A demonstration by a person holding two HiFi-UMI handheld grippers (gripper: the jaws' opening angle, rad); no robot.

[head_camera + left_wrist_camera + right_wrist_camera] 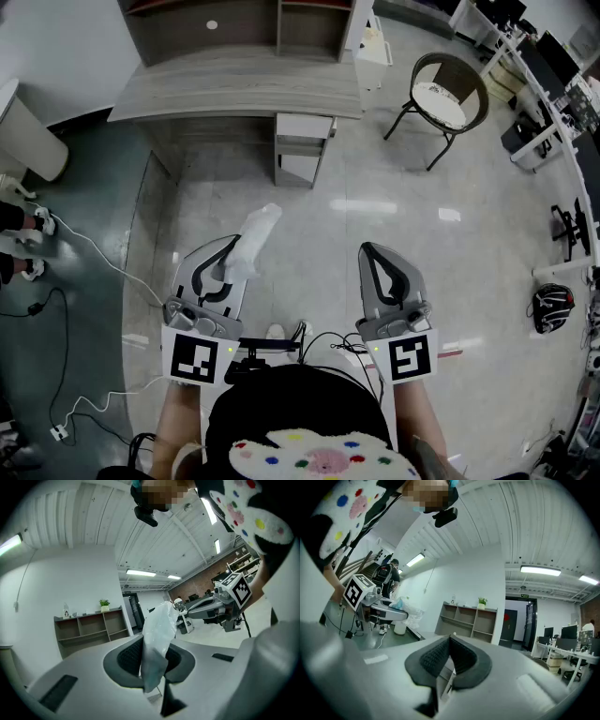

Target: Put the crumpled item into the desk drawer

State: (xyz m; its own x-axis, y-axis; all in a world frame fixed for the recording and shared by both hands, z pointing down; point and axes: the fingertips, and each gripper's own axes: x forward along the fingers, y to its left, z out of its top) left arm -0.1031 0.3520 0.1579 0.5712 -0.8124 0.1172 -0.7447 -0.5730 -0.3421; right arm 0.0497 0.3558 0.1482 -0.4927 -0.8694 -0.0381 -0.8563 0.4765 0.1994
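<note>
Where it enters the left claw, crumpled white plastic bag: hidden between clamped pads.
Right claw: closed tight, empty.

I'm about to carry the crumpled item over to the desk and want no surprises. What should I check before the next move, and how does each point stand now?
1. Left gripper clamped on the crumpled item: ok.
2. Grip secure: cannot tell; most of the item sticks out past the jaws.
3. Right gripper free for the drawer: ok, shut and empty.
4. Drawer already open: cannot tell from here.
5. Cable off the straight line to the desk: ok, it lies to the left.
</note>
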